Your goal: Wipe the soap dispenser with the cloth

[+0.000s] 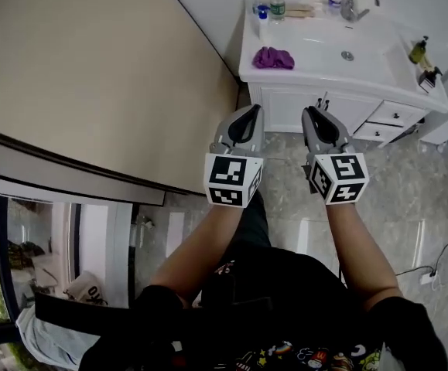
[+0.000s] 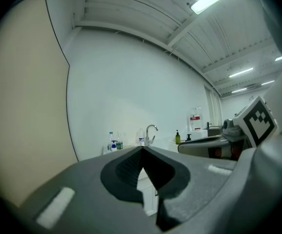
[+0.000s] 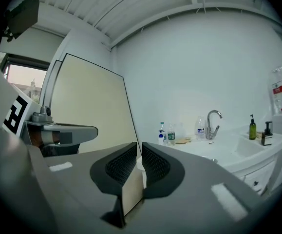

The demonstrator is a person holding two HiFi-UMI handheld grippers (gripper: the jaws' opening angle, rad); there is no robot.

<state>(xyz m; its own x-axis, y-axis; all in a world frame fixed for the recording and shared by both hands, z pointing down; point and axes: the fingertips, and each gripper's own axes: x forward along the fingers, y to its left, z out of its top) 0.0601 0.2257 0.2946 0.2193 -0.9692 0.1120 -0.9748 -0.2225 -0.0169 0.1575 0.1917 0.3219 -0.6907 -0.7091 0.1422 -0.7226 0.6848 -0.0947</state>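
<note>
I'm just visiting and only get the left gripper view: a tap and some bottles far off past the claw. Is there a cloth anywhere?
Observer: Yes. The head view shows a purple cloth bunched on the counter, left of the basin.
Operator: Is the other claw carrying anything?
Observer: No. The right gripper view shows the right gripper with its jaws a narrow slit apart and nothing between them.
Operator: Is a machine moving these?
Observer: No. The head view shows a person's bare forearm behind each gripper.
</note>
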